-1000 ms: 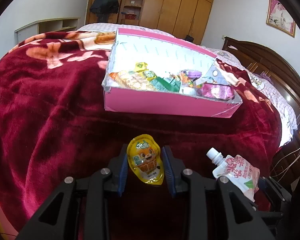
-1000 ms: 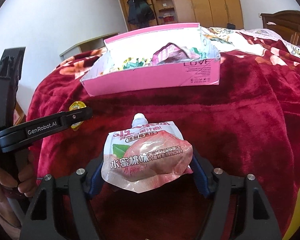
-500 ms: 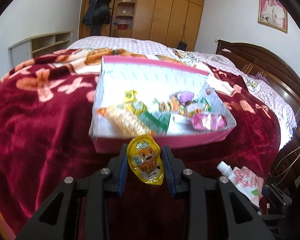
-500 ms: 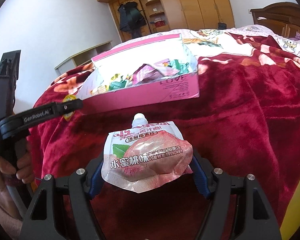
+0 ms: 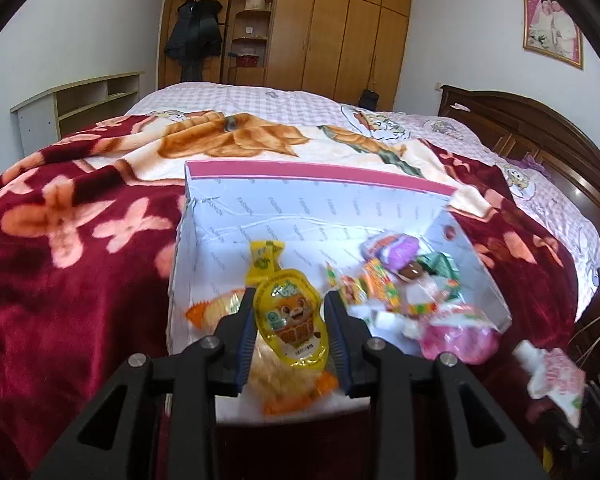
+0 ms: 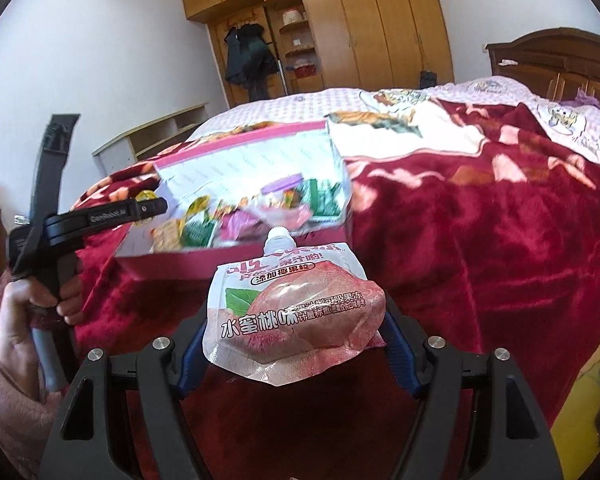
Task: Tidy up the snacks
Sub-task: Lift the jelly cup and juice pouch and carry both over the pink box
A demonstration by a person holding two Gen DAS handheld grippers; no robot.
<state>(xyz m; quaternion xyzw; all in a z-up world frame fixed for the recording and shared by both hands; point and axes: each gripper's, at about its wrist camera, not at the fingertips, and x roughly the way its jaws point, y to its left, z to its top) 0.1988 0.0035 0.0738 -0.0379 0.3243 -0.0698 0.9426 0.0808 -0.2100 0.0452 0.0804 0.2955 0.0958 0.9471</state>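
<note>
The left gripper (image 5: 290,326) is clenching a small yellow cartoon-printed jelly pack (image 5: 291,320) in its jaws over the open pink cardboard box (image 5: 300,168) on the bed. Only the right wrist view is showing a hand (image 6: 28,312) gripping that tool. The right gripper (image 6: 292,332) is grasping a pink peach-printed spout pouch (image 6: 292,316) just before the box, which is holding mixed wrapped snacks (image 5: 404,280).

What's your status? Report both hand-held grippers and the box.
Left hand-held gripper shut on yellow jelly pack, over pink box. Right hand-held gripper shut on peach pouch, short of the box. Nothing blocking.
</note>
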